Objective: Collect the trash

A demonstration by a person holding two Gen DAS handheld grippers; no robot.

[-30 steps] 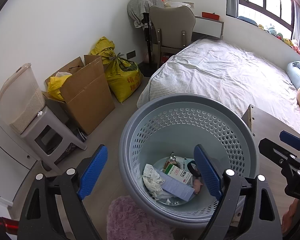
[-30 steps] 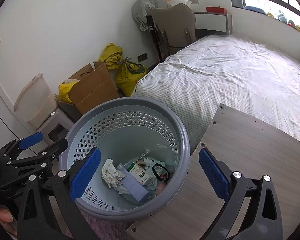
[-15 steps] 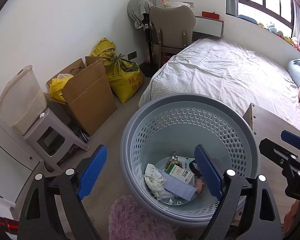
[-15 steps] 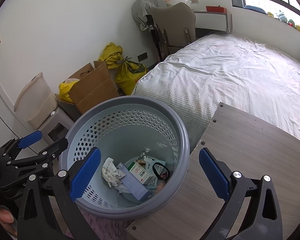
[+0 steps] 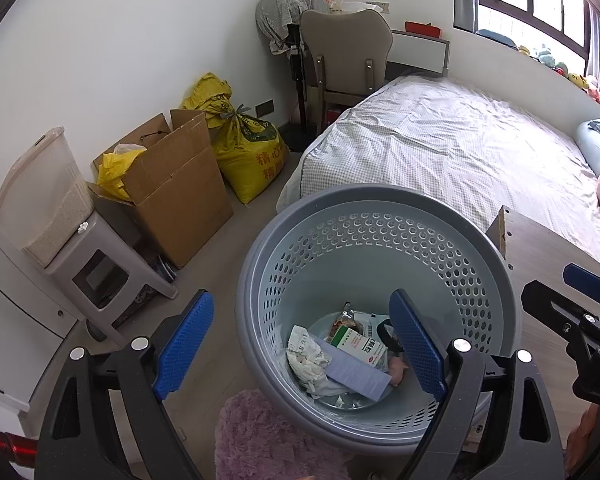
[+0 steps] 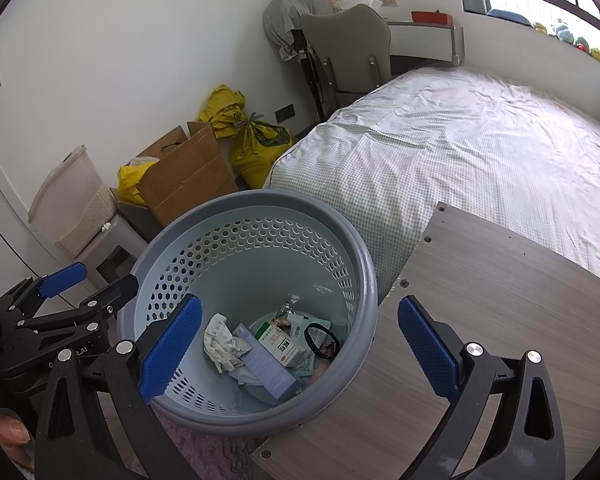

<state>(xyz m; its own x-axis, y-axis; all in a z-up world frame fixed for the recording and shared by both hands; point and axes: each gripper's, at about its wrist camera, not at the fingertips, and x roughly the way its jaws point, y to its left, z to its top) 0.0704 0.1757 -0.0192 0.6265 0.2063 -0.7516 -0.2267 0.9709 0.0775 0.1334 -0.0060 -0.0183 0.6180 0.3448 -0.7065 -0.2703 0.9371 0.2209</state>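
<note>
Evidently my left gripper [image 5: 300,350] and right gripper [image 6: 296,348] hung apart and empty, the trash [image 6: 268,350] already lying in the basket [image 6: 364,280].

You are working in a bedroom with plain white walls [image 5: 140,40] and a grey-brown floor [image 5: 220,264]. A bed [image 5: 440,152] with a pale checked sheet fills the right side. At its far end you have a grey chair [image 5: 346,54] at a white desk [image 5: 420,50], with a cloth-draped stand [image 5: 286,12] beside it. Daylight enters through a dark-framed window [image 5: 540,0] at upper right. Along the left wall stand yellow sacks [image 5: 244,148], an open cardboard box [image 5: 176,184] and a grey stool [image 5: 104,276] bearing a translucent container [image 5: 40,196]. A wood-grain tabletop [image 6: 500,320] lies nearest you, and a pink rug [image 5: 268,440] covers the floor below
</note>
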